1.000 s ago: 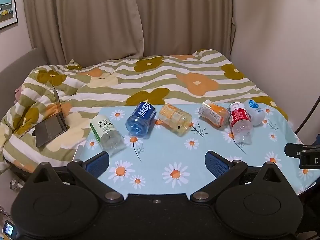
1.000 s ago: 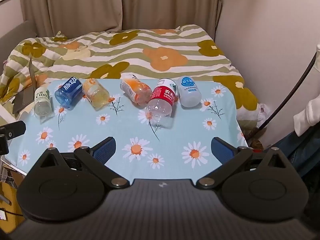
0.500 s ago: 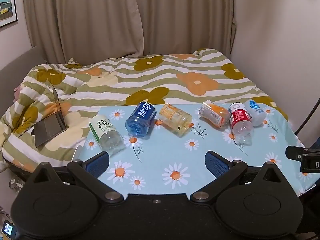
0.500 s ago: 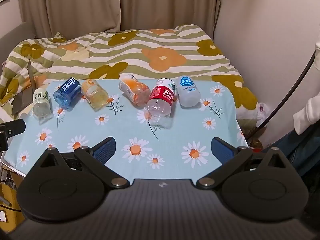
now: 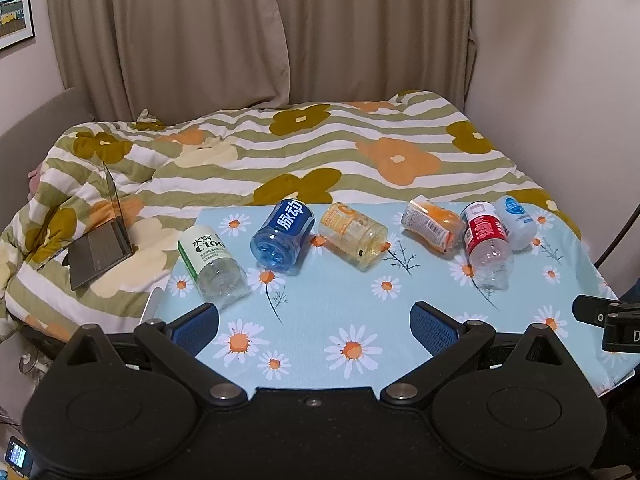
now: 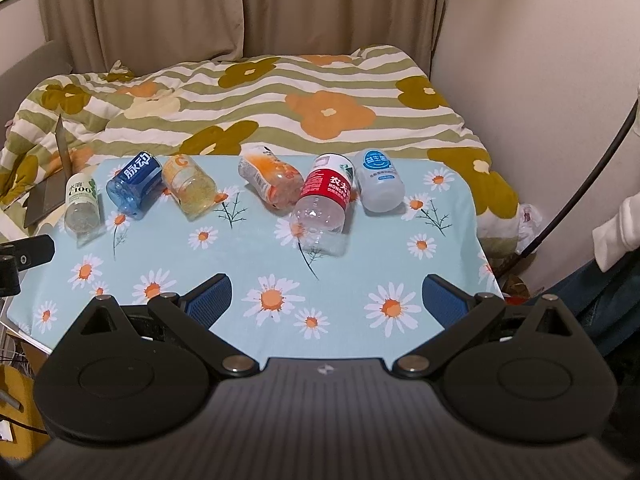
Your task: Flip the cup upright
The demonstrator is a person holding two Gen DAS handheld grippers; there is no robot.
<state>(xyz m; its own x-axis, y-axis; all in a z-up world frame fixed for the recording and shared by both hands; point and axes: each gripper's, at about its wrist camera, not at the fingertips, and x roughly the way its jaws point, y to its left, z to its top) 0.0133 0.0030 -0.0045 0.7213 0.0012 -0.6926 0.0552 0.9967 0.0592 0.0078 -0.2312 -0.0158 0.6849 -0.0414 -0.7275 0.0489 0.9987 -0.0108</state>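
Several cut-off bottle cups lie on their sides in a row on the daisy-print table [image 5: 340, 312]: a green-label one [image 5: 210, 258], a blue one [image 5: 284, 228], a yellow one [image 5: 354, 236], an orange one [image 5: 432, 224], a red-label one [image 5: 486, 240] and a white one [image 5: 516, 222]. The same row shows in the right wrist view, from the green-label cup [image 6: 82, 204] to the red-label cup [image 6: 324, 200] and the white cup [image 6: 378, 184]. My left gripper [image 5: 314, 322] is open and empty above the table's near edge. My right gripper [image 6: 326, 296] is open and empty, nearest the red-label cup.
A bed with a striped flowered quilt [image 5: 280, 152] lies behind the table. An open laptop [image 5: 100, 236] rests on the quilt at the left. Walls stand at the right, curtains behind. A person's leg and sleeve [image 6: 612, 240] show at the right.
Both grippers have drifted slightly; the view shifted a little. The cups have not moved and both grippers stay open.
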